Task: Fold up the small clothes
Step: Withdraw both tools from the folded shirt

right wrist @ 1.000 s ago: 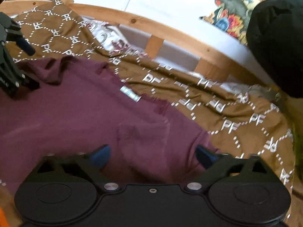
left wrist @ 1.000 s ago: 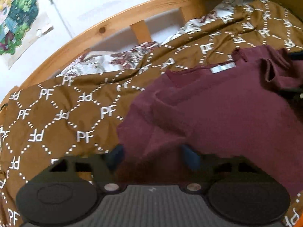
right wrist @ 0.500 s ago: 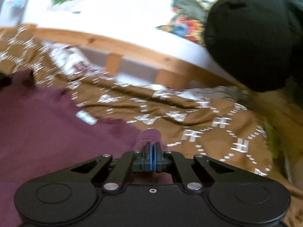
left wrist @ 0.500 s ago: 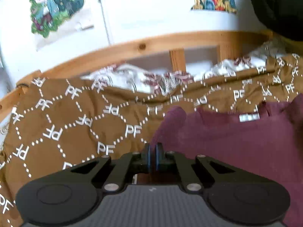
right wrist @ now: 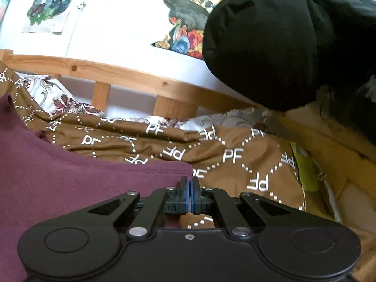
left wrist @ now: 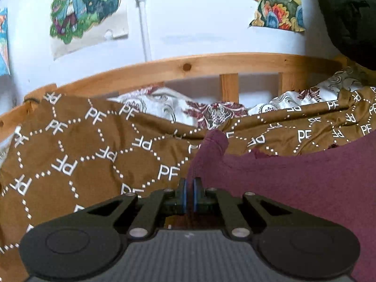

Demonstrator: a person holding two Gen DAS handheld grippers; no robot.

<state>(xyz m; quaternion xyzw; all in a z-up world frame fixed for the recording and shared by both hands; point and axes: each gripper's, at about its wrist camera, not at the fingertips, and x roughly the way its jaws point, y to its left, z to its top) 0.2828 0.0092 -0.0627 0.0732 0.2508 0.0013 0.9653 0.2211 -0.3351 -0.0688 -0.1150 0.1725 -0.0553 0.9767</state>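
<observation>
Both tools are clamped on cloth: our left tool [left wrist: 189, 184] pinches a bunched corner of the maroon garment [left wrist: 305, 188] between its pads, and our right tool [right wrist: 189, 183] is closed at the garment's right corner, where the fabric edge [right wrist: 94, 183] meets its pads. We judge that we are only at the start of the fold: the garment lies spread across the brown patterned bedspread [left wrist: 82, 155], held at two corners and lifted a little on the left, with no crease laid yet, so the folding itself and the smoothing remain ahead. From the left wrist we see the pinched fabric standing up in a small peak above the pads, and the garment's ragged far edge running off to the right. From the right wrist we see instead the bedspread's right side, a yellow-green object [right wrist: 305, 171] tucked near the wooden bed frame [right wrist: 141, 75], and a large black bundle [right wrist: 282, 42] hanging over the far right; the peak itself is hidden there.
</observation>
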